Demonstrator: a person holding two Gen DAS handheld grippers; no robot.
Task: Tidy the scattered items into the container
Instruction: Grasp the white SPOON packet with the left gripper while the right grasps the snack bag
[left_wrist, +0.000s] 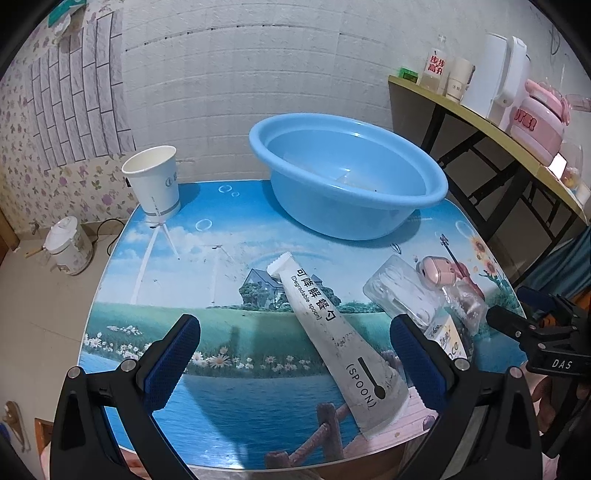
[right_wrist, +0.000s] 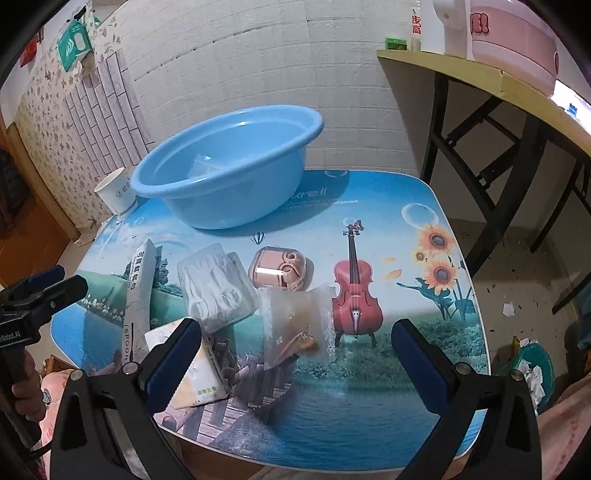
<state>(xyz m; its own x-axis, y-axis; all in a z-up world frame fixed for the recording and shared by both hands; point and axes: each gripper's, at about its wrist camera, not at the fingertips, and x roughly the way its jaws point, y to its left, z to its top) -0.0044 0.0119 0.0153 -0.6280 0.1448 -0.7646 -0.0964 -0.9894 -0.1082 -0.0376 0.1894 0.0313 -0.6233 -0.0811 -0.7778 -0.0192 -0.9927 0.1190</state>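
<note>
A blue plastic basin (left_wrist: 347, 173) (right_wrist: 225, 166) stands at the back of the printed table, with a clear packet lying inside it. A white spoon sachet (left_wrist: 340, 347) (right_wrist: 138, 295) lies in front of my left gripper (left_wrist: 295, 358), which is open above the table's near edge. Beside it lie a clear pack of white picks (left_wrist: 402, 291) (right_wrist: 218, 288), a pink earbud case (left_wrist: 439, 271) (right_wrist: 279, 271), a small clear bag (right_wrist: 295, 325) and a yellow-white packet (right_wrist: 201, 373). My right gripper (right_wrist: 295, 362) is open, just short of the small bag.
A white paper cup (left_wrist: 155, 181) (right_wrist: 116, 195) stands at the table's back left corner. A folding side table (left_wrist: 491, 122) to the right carries a bottle, a cup, a white appliance and a pink cooker. A white pail (left_wrist: 70, 247) sits on the floor left.
</note>
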